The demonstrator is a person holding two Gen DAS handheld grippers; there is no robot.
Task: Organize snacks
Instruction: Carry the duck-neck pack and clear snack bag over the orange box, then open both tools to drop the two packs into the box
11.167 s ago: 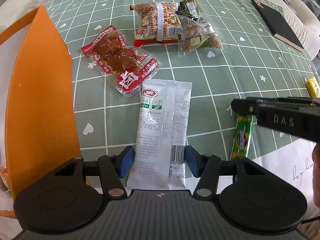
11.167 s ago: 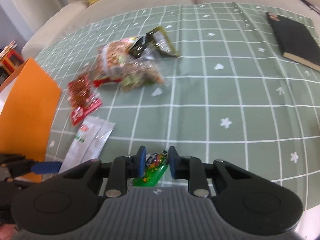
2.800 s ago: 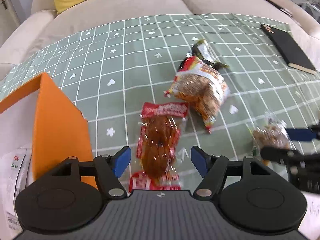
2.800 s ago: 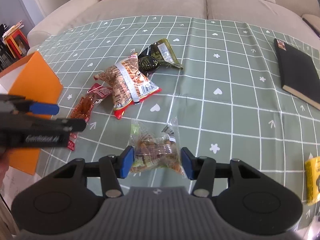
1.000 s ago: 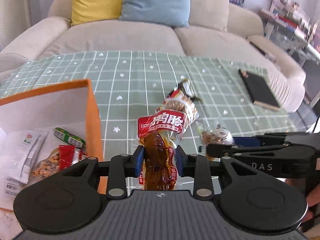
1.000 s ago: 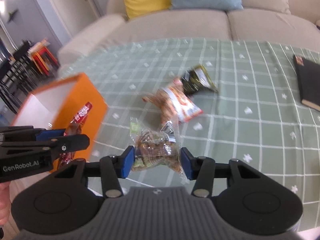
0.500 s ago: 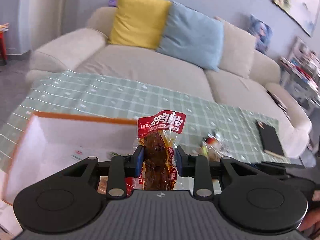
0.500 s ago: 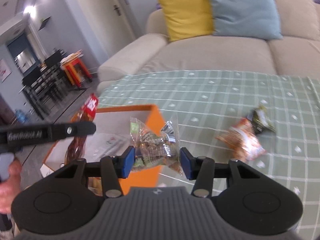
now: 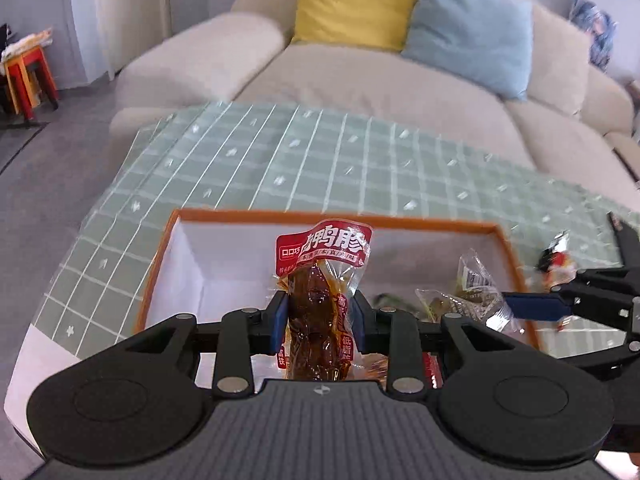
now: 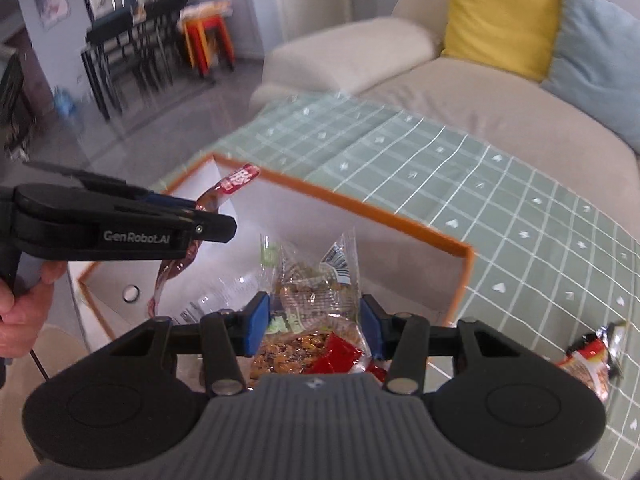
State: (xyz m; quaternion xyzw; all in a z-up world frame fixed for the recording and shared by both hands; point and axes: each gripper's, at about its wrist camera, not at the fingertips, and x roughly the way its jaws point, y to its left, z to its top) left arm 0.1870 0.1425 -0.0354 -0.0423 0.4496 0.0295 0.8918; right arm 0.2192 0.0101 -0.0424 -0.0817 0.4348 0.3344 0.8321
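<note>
My left gripper (image 9: 318, 322) is shut on a red and clear pack of brown meat snack (image 9: 320, 304) and holds it upright over the orange box (image 9: 240, 213). It also shows in the right wrist view (image 10: 188, 220) with the red pack (image 10: 236, 180). My right gripper (image 10: 314, 320) is shut on a clear bag of mixed snack (image 10: 316, 280) above the box's inside; the bag also shows in the left wrist view (image 9: 468, 296). Several snack packs lie in the box under it (image 10: 304, 354).
The orange box has white inner walls (image 10: 360, 248) and stands on a green checked tablecloth (image 9: 320, 160). An orange peanut bag and a dark pack (image 10: 592, 356) lie on the cloth to the right. A beige sofa (image 9: 380, 80) is behind the table.
Both grippers have carried their packs from the tablecloth to above the orange box. The box now lies right below them, closer than half a second ago.
</note>
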